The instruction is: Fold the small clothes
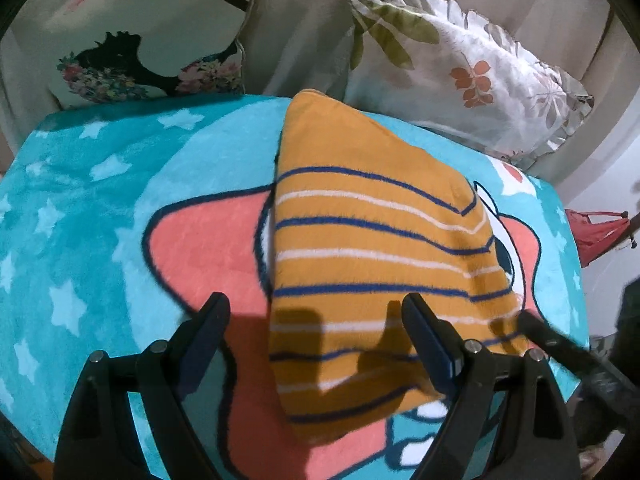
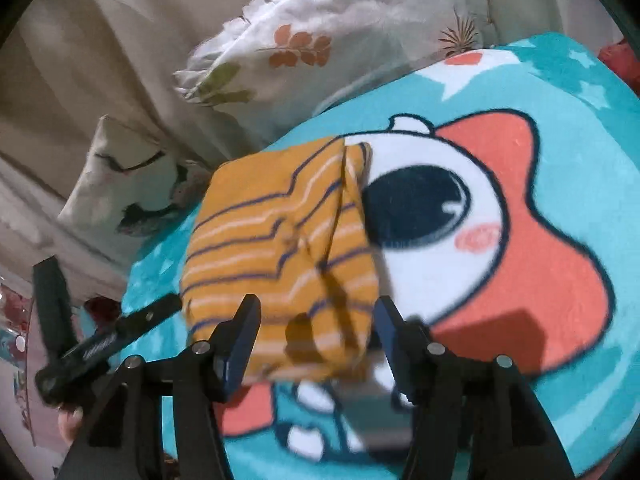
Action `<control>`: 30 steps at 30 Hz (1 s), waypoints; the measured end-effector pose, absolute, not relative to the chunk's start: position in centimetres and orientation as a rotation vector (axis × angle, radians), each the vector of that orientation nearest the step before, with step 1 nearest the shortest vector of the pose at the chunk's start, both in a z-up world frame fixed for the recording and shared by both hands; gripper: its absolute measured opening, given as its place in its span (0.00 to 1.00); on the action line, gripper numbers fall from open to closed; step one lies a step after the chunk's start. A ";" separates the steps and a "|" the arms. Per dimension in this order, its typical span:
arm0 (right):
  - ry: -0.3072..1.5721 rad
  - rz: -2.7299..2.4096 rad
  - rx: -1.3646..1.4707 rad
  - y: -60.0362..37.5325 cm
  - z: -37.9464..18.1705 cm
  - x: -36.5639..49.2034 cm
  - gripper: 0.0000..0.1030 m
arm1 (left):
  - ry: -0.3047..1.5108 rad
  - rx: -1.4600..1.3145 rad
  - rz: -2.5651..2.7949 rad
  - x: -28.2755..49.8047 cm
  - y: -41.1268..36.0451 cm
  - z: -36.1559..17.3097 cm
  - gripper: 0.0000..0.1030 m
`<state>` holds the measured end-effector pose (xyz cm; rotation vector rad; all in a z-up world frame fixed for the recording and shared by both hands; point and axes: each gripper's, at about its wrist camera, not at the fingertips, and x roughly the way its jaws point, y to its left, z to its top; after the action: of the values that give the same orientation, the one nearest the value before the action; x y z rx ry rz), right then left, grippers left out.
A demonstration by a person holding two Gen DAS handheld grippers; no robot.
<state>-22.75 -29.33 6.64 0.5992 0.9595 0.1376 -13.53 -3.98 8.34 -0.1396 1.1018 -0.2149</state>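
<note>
Left wrist view: the folded striped garment [image 1: 372,264] lies mid-frame on the turquoise cartoon blanket [image 1: 80,208], with the left hand-held gripper [image 1: 316,312] spread wide above its near edge, holding nothing. Right wrist view puts the right hand-held gripper [image 2: 316,312] partly open at the garment's lower edge, nothing pinched. A clean finish probably means pressing the layers flat and squaring the edges before lifting away. Motion blur smears the right view; what the garment is stays unclear, and its underside layers are hidden.
</note>
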 end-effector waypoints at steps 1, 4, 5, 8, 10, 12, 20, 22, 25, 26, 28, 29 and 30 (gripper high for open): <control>0.981 0.157 0.579 -28.6 6.1 -21.5 0.59 | 1.106 -0.145 -0.215 -13.2 -4.2 8.2 0.84; 1.056 0.271 0.538 -27.4 4.9 -19.9 0.09 | 1.117 -0.153 -0.219 -12.3 -5.1 7.7 0.84; 1.052 0.284 0.532 -27.6 5.4 -19.9 0.08 | 1.117 -0.159 -0.225 -12.1 -5.5 7.5 0.84; 1.060 0.236 0.511 -29.6 5.8 -20.4 0.05 | 1.134 -0.177 -0.234 -11.4 -7.2 6.3 0.84; 1.088 0.203 0.521 -31.3 4.9 -20.8 0.05 | 1.148 -0.140 -0.229 -11.5 -8.8 5.3 0.84; 1.129 0.175 0.533 -32.3 3.3 -20.9 0.05 | 1.136 -0.083 -0.209 -12.0 -10.4 4.5 0.87; 1.168 0.156 0.482 -32.0 3.0 -19.4 0.11 | 1.116 -0.059 -0.179 -12.2 -10.9 4.6 0.95; 1.124 0.161 0.475 -32.4 5.2 -19.7 0.14 | 1.116 -0.077 -0.184 -12.6 -10.2 5.2 0.95; 1.026 0.121 0.409 -32.3 9.1 -19.6 0.21 | 1.120 -0.116 -0.189 -13.5 -8.7 6.0 0.95; 0.997 0.113 0.384 -31.9 10.1 -19.0 0.25 | 1.119 -0.123 -0.184 -13.7 -8.4 6.3 0.95; 0.968 0.119 0.337 -30.9 10.9 -17.6 0.28 | 1.108 -0.138 -0.174 -14.6 -7.6 6.9 0.95; 0.975 0.121 0.314 -30.1 10.8 -16.5 0.29 | 1.105 -0.134 -0.165 -14.9 -7.4 7.1 0.95; 0.978 0.126 0.300 -29.8 10.5 -16.0 0.29 | 1.101 -0.125 -0.157 -15.3 -7.4 7.2 0.95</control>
<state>-15.98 -29.77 10.45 0.2998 0.9783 0.1258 -15.28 -7.37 7.22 -0.1248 1.1013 -0.1575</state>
